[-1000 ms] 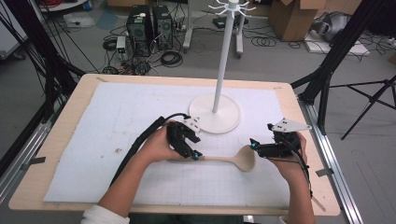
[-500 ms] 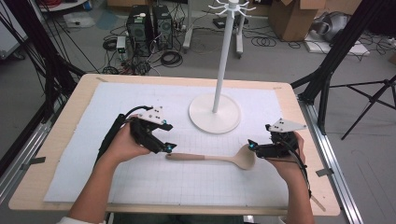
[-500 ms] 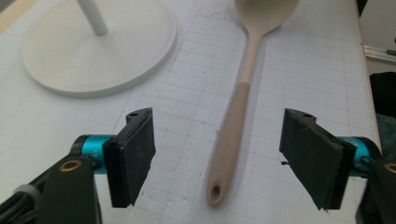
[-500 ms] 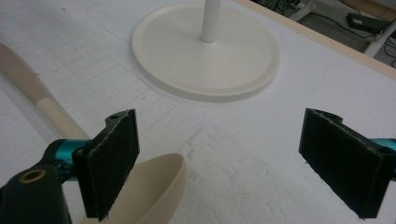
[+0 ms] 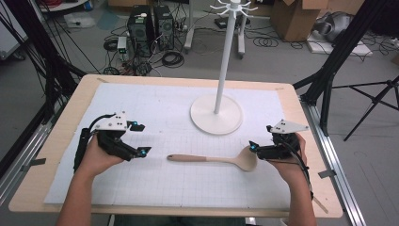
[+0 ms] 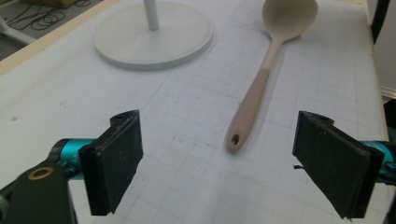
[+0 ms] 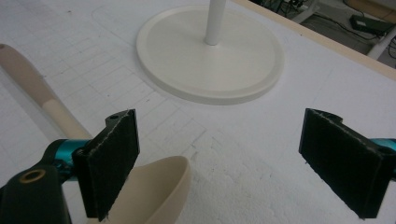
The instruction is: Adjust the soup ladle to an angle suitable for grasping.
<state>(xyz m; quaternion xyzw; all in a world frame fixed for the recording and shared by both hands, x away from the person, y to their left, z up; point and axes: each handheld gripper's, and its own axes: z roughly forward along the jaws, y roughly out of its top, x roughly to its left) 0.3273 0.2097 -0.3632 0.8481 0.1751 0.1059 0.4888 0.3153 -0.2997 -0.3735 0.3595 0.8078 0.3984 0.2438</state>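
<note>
Since a second ago, the left tongs (image 5: 139,139) have let go of the spoon's handle and drawn back toward the left side of the worktop (image 5: 56,155), now well apart from the wooden spoon (image 5: 214,160). Their jaws stand wide apart with nothing between them; in the left gripper view the handle end of the spoon, with its small hole, lies on the gridded white mat (image 5: 155,183) ahead of them. The spoon lies flat, handle pointing left, bowl to the right. The right tongs (image 5: 254,147) sit just at the bowl, jaws apart, one jaw beside the bowl's rim. Behind the spoon stands the white stand (image 5: 216,113) on its round base.
</note>
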